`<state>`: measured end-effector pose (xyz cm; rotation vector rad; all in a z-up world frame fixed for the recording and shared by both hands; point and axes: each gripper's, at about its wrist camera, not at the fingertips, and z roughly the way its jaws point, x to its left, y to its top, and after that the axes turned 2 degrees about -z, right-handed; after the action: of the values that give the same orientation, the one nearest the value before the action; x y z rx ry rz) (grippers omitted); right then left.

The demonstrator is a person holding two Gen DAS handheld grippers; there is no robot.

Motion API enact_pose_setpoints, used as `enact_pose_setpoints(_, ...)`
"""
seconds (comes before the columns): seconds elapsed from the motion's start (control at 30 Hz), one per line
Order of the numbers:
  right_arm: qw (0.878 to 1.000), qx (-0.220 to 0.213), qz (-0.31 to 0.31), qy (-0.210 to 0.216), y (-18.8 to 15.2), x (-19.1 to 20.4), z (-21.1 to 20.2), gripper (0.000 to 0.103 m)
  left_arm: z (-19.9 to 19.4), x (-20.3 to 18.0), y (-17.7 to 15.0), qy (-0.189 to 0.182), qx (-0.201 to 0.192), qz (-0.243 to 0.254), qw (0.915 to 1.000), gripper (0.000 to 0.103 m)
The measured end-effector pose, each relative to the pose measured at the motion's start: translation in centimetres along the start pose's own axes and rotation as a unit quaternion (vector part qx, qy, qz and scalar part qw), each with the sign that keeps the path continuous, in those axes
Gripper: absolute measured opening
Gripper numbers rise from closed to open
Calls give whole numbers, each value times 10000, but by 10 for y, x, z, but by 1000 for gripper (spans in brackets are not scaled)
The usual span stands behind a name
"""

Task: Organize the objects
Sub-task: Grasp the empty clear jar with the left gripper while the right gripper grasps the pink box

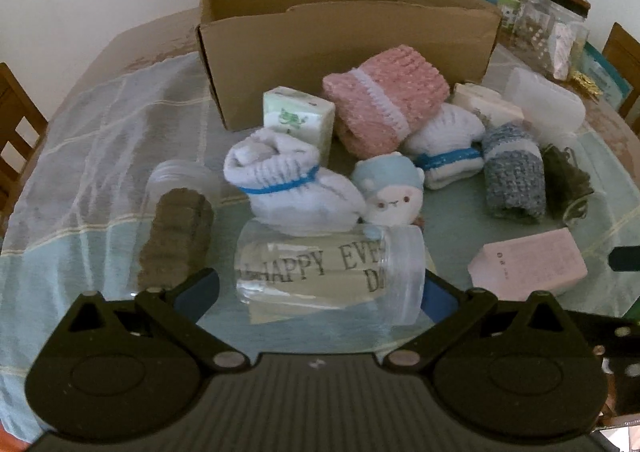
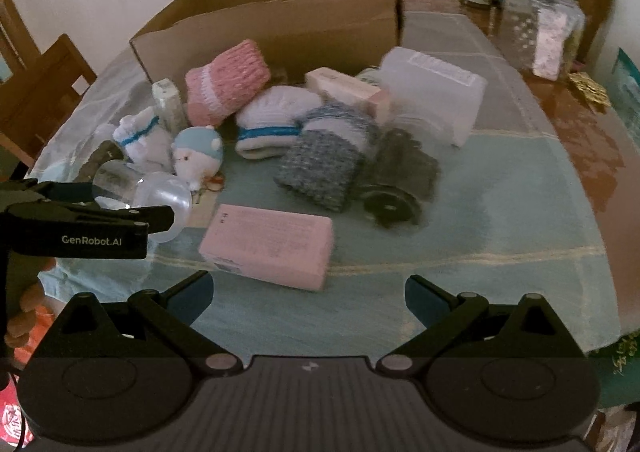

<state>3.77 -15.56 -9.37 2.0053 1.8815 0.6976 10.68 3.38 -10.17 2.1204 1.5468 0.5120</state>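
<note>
The left claw [image 1: 320, 288], jaws spread wide, straddles the lying "HAPPY EVERY DAY" glass jar [image 1: 328, 272] ungripped; closing comes next, then carrying to the cardboard box [image 1: 348, 44] at 12 o'clock, while the right claw [image 2: 308, 300] hangs wide and empty.

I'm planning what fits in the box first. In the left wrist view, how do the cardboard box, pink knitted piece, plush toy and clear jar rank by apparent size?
1. cardboard box
2. clear jar, though it lies nearest the camera, so this is unsure
3. pink knitted piece
4. plush toy
</note>
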Motion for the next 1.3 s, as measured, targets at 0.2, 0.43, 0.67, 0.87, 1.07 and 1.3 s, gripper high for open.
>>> enact_pose_setpoints(0.2,9994,-9,-322,-83,6,22,18,103,-1,7,0,-92,-1,77,9999,102)
enact_pose_setpoints(0.43,9968,-100,-669,-420,13,42,40,103,0,11,1,-109,24,71,9999,102)
enact_pose_setpoints(0.67,9960,66,-568,-691,8,29,49,103,3,9,0,-123,47,194,9997,102)
enact_pose_setpoints(0.87,9966,-69,-483,-668,1,24,50,103,6,7,1,-132,76,192,9997,102)
enact_pose_setpoints(1.07,9958,-339,-509,-677,-2,26,53,103,9,4,1,-137,50,288,9995,102)
enact_pose_setpoints(1.3,9961,-206,-629,-583,3,35,53,103,6,2,3,-154,-89,536,9984,102)
